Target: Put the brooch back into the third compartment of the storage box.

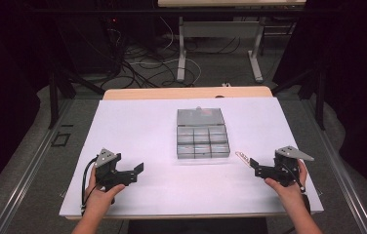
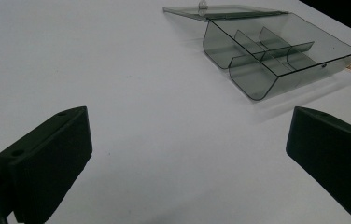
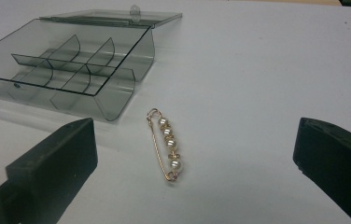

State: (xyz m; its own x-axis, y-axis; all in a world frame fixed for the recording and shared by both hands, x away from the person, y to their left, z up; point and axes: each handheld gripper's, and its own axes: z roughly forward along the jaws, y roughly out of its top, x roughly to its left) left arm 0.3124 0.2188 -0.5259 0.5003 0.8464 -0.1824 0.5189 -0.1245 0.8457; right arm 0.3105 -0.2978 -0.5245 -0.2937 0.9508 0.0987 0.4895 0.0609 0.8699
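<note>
A clear grey plastic organiser box (image 1: 202, 141) lies open at the middle of the white table, its lid (image 1: 200, 116) folded flat behind it and its several compartments empty. A gold safety pin with three pearls (image 3: 166, 144) lies flat just right of the box (image 3: 66, 70), small in the high view as the pin (image 1: 242, 156). My right gripper (image 1: 255, 165) is open right in front of the pin, nothing between its jaws. My left gripper (image 1: 135, 173) is open at the table's front left, aimed toward the box (image 2: 276, 56), holding nothing.
The white sheet (image 1: 137, 126) covers the table; a strip of wooden edge (image 1: 186, 92) shows at the back. Beyond it are table legs (image 1: 181, 53) and loose cables (image 1: 142, 63) on the floor. Dark curtains flank both sides.
</note>
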